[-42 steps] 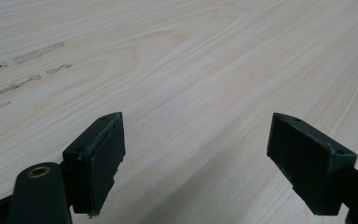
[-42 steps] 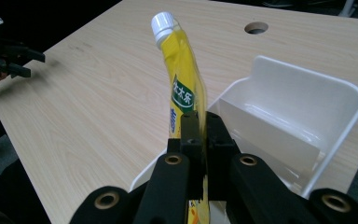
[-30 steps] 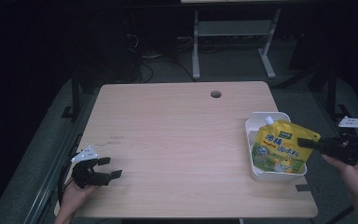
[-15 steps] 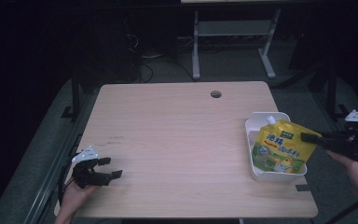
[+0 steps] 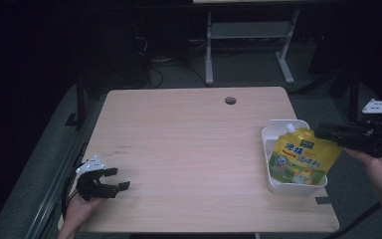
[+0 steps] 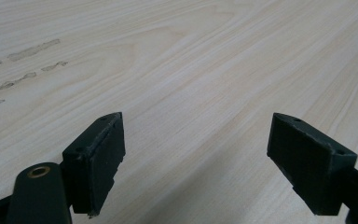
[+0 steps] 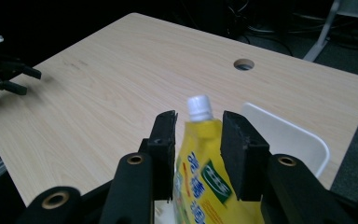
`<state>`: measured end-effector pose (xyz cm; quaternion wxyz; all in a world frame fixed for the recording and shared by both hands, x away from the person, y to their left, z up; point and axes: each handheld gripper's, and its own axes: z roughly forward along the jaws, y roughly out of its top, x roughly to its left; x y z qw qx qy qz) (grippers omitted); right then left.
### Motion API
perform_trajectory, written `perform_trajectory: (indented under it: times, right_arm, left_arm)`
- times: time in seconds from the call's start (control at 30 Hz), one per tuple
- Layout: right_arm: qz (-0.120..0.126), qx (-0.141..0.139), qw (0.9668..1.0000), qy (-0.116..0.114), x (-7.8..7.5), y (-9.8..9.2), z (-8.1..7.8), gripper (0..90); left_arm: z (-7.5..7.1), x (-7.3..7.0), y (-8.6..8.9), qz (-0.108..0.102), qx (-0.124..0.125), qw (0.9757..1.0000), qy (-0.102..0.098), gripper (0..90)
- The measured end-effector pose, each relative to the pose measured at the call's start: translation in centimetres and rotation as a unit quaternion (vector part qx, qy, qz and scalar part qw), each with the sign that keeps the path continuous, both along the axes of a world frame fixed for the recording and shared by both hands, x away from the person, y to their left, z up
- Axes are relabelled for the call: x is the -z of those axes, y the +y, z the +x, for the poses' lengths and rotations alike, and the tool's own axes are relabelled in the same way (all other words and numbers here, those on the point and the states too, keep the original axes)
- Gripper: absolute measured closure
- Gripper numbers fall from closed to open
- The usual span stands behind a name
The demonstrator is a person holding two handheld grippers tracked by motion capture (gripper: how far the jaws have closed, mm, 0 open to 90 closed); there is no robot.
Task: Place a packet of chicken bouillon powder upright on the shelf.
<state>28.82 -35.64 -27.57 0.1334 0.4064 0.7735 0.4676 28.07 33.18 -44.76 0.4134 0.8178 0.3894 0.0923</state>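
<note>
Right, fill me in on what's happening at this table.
A person works with tongs in each hand. The yellow spouted pouch sits in the white tray at the table's right edge. The right tongs have just been opening, the pouch's top between the jaws and apparently no longer pinched. The left tongs rest open near the front left corner, holding nothing.

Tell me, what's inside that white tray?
A yellow pouch with a white cap lies in the tray, covering most of its floor. Whatever is beneath the pouch is hidden.
</note>
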Motion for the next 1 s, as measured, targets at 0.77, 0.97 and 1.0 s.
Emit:
perform_trajectory:
  times: [0.77,0.97,1.0]
  right_arm:
    - [-0.018,-0.074,0.9969,0.018,1.5,8.1,1.7,54.6]
    - [-0.024,-0.092,0.9951,0.027,2.1,10.3,2.2,52.0]
    - [-0.023,-0.095,0.9948,0.028,2.2,10.6,2.2,51.7]
  left_arm:
    - [0.0,0.0,0.0,0.003,0.004,1.0,-0.002,18.7]
    - [0.0,0.0,0.0,0.003,0.006,1.0,-0.002,18.7]
    - [0.0,0.0,0.0,0.003,0.006,1.0,-0.002,18.7]
